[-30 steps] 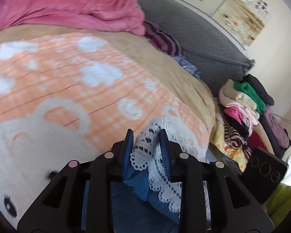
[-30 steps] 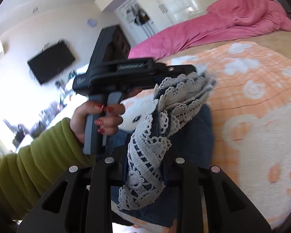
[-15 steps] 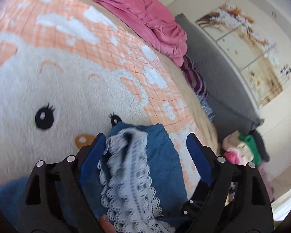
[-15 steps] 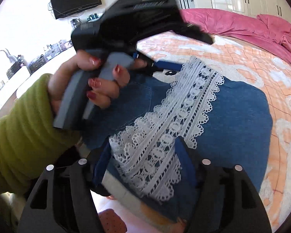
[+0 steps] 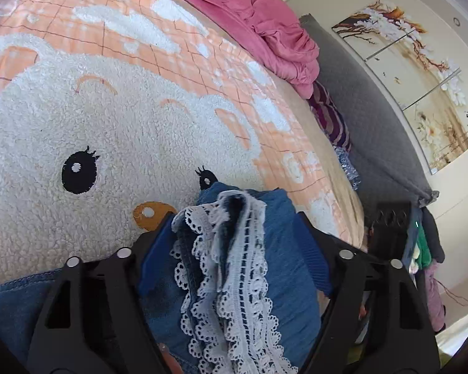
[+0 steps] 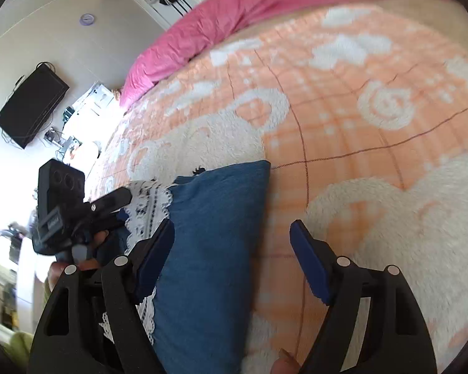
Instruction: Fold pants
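Note:
The blue denim pants (image 5: 284,268) with white lace trim (image 5: 234,280) lie folded on the orange and white bear blanket (image 5: 109,118). My left gripper (image 5: 234,237) is open, its jaws wide on either side of the lace hem, not clamping it. In the right wrist view the folded pants (image 6: 209,249) lie under my open right gripper (image 6: 232,240), whose left finger (image 6: 156,252) is over the denim and right finger (image 6: 309,268) is over the blanket (image 6: 358,99). The left gripper (image 6: 109,202) shows there at the lace edge.
A pink duvet (image 5: 259,25) is bunched at the far side of the bed. A grey headboard cushion (image 5: 374,131) and a pile of clothes (image 5: 424,249) are to the right. A TV (image 6: 31,103) hangs on the wall at left.
Both grippers were shut on the lace hem held up in the air; they lowered the pants onto the blanket and opened. The right gripper has since shifted right, off the lace.

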`<state>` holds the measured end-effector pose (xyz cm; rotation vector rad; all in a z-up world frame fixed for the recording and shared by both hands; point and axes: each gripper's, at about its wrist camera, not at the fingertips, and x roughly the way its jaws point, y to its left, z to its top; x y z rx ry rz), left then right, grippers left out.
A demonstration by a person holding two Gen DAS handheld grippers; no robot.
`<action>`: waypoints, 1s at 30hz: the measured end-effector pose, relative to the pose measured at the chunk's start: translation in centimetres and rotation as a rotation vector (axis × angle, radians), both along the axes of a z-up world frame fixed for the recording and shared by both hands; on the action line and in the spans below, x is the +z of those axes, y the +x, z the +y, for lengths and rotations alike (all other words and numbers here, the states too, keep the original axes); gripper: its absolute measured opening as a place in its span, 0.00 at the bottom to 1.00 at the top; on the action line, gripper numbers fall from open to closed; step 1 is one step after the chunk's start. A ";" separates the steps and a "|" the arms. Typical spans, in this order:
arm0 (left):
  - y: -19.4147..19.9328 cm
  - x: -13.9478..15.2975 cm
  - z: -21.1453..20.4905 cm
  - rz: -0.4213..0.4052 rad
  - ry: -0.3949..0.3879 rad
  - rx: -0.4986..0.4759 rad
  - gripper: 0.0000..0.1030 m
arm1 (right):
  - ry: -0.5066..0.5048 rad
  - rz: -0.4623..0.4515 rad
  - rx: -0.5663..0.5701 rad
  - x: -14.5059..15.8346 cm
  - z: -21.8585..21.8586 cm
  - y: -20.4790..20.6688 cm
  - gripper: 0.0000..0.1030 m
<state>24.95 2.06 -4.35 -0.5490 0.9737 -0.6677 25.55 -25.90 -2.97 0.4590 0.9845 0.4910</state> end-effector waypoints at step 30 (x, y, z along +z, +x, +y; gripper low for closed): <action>-5.7 2.4 4.7 -0.058 0.214 0.275 0.49 | -0.178 -0.117 0.045 0.3 1.2 0.0 0.59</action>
